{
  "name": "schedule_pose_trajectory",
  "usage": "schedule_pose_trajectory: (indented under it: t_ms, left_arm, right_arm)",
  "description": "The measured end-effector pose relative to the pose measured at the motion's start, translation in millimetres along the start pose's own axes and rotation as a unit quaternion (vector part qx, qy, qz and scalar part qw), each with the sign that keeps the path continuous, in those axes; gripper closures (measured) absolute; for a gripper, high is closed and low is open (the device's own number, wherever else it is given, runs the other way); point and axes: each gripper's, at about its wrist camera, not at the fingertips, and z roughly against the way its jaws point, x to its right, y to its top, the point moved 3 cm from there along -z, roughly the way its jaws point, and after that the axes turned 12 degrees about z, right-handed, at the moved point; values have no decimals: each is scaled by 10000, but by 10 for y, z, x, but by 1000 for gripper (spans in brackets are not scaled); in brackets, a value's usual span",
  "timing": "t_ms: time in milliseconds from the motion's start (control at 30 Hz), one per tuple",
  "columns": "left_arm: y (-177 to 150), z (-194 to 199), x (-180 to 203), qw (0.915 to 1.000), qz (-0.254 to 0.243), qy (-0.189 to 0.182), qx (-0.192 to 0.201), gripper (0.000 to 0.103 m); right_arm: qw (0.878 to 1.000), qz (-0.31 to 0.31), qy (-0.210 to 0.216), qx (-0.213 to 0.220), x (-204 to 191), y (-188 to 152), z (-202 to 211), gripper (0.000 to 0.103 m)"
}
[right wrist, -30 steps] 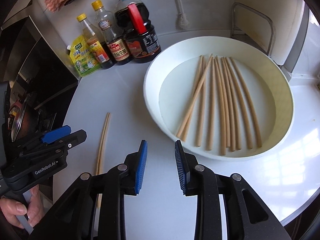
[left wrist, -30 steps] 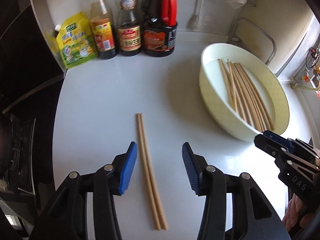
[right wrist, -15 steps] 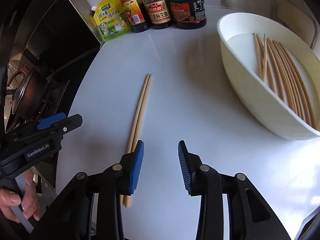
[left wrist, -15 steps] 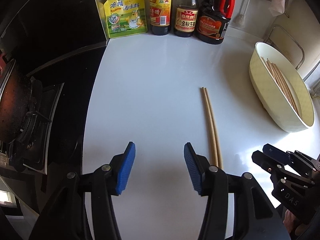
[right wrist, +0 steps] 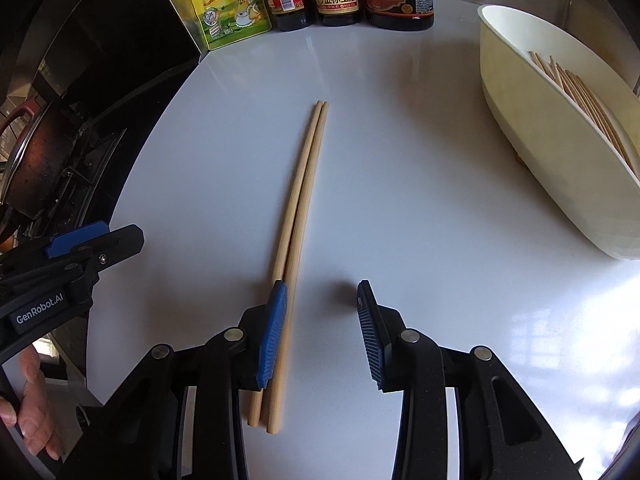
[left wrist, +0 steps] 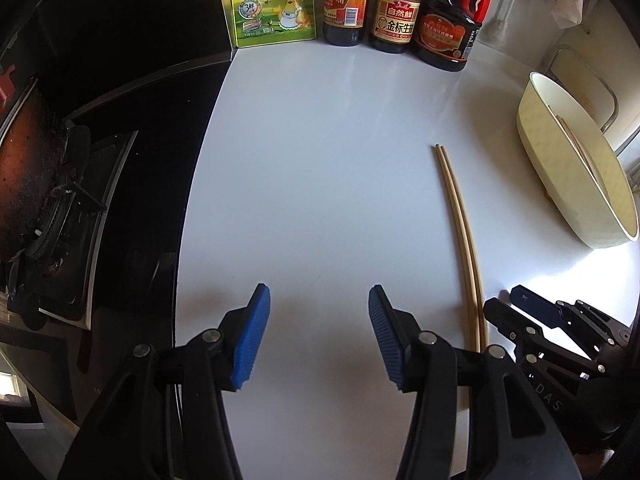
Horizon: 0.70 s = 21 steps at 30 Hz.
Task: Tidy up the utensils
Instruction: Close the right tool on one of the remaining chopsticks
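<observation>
White countertop fills the centre of both views, with a black hob along the left edge and a dark pan at the far left of the right wrist view. At the right edge stands a cream oval basin holding loose wooden chopsticks that lie against its inner wall. Along the top edge stands a row of condiments: a yellow-green pouch printed "太太乐 鸡精调味料", a vinegar bottle whose label reads "香醋", a soy sauce bottle labelled "自然鲜 金标生抽", and a dark jug with a red handle whose label is too small to read. One pair of chopsticks lies side by side on the countertop at the centre of the right wrist view, near ends at bottom centre. The right gripper stands partly open, empty, its left blue pad overlapping the pair's near section; contact cannot be determined. The left gripper stands partly open over bare countertop at the lower centre of its view, the pair to its right and partly hidden behind its right finger. Its body, seen at the left of the right wrist view, reads "GenRobot.AI"; a hand grips it at the lower left corner. The right gripper body shows "DAS".
</observation>
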Motion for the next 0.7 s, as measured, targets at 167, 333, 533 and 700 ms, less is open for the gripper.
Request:
schedule_pose_trajectory:
  t_ms: [167, 333, 533, 700]
  left_arm:
    - [-27, -15, -5, 10000, -4, -28, -20, 52]
    - [-44, -22, 28, 10000, -31, -59, -33, 52]
    - [-62, -62, 149, 9998, -125, -131, -75, 51]
    - [-100, -100, 339, 9993, -272, -233, -95, 47]
  right_arm:
    - [9990, 323, -301, 0, -128, -43, 15, 68]
    - [9976, 547, -413, 12, -233, -54, 6, 69]
    - [9971, 627, -431, 12, -244, -52, 12, 95]
    - [9977, 499, -455, 28, -135, -116, 68, 97]
